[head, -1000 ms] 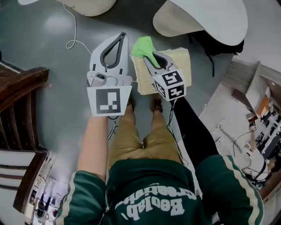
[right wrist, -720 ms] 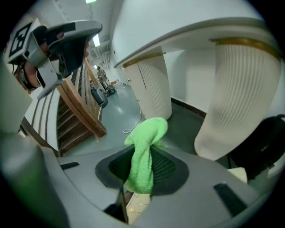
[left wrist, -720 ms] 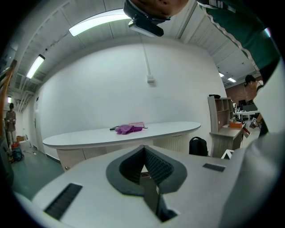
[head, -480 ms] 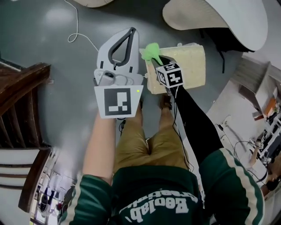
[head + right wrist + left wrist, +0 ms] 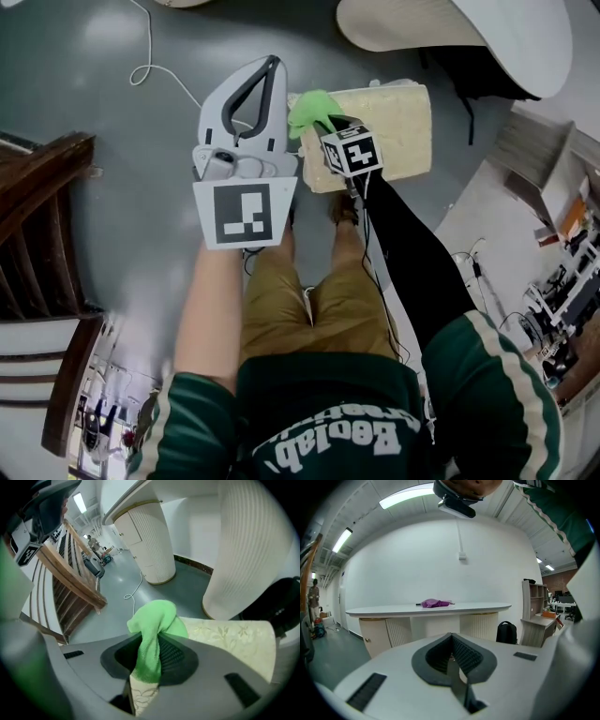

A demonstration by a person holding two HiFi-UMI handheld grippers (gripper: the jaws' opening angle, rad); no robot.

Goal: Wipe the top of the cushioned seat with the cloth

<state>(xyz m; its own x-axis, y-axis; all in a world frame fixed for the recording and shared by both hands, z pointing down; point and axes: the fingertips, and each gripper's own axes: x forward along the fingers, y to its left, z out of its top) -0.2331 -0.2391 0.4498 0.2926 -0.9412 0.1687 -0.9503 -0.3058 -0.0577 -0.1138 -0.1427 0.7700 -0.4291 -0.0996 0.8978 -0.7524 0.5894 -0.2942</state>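
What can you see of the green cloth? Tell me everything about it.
The green cloth is bright lime and looks like soft terry or microfibre. It is bunched up and pinched between the jaws of the right gripper. A rounded wad puffs out beyond the jaws and a strip runs back through the grip. It sits at a corner of the cushioned seat, over the pale floral top, and seems to press on it.

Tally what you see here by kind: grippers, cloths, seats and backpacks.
Grippers: 2, left gripper and right gripper
Cloths: 1, green cloth in the right gripper's jaws
Seats: 1, cushioned seat
Backpacks: 1, black backpack
Total: 5
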